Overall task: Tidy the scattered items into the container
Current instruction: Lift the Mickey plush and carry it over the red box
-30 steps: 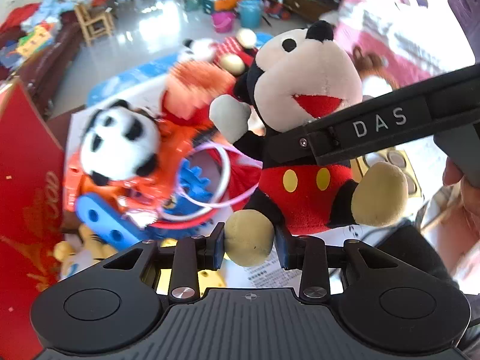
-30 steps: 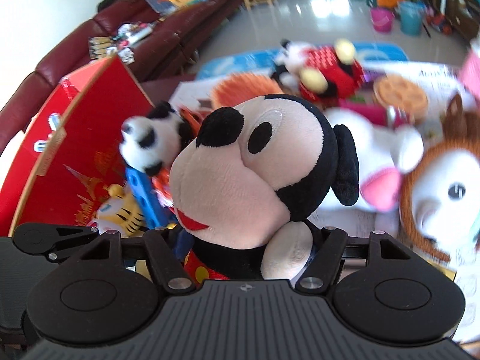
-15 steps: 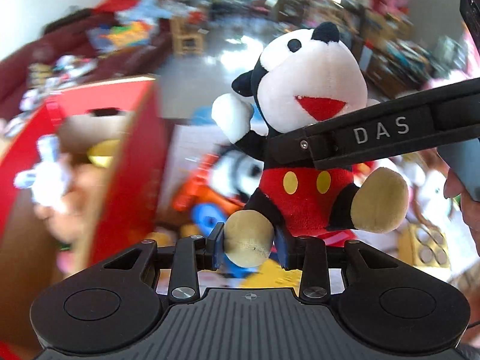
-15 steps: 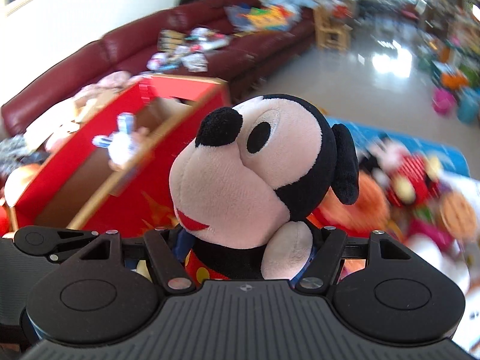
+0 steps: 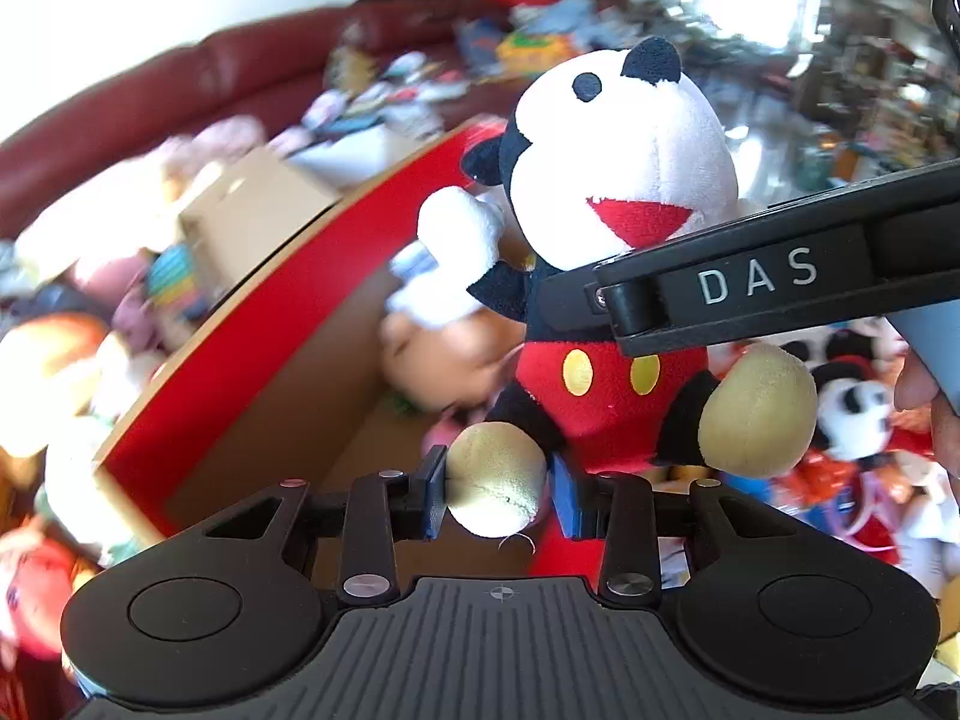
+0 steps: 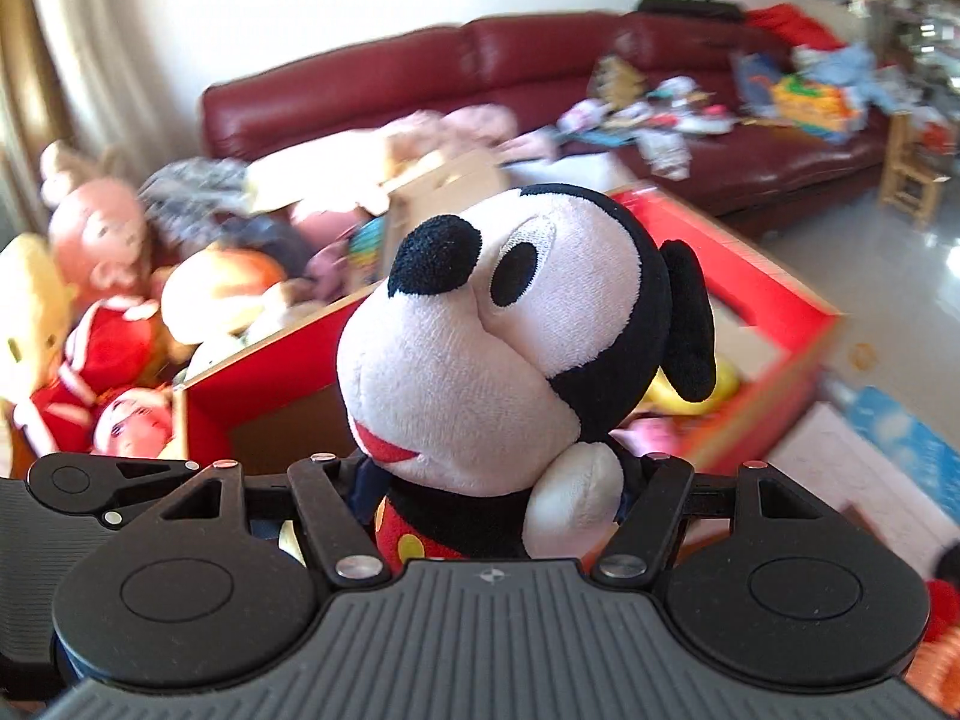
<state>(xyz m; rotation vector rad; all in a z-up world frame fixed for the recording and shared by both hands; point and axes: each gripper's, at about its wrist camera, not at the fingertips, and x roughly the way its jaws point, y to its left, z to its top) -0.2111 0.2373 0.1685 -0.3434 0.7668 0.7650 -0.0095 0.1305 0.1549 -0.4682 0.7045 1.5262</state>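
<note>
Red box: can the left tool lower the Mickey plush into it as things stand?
Probably yes. The left tool grips the Mickey plush by a foot, the red box lies open beyond it, but the right tool also clamps the plush.

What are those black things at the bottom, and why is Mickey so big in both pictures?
Those are two grabber tools a person holds, one per hand, each with a small camera looking along its fingers. One picture is from the left gripper, which pinches the Mickey Mouse plush by one foot. The other is from the right gripper, squeezing his body. He looks huge because he is so close. Behind him is a red box with toys inside, a dark red sofa, and dolls nearby.
</note>
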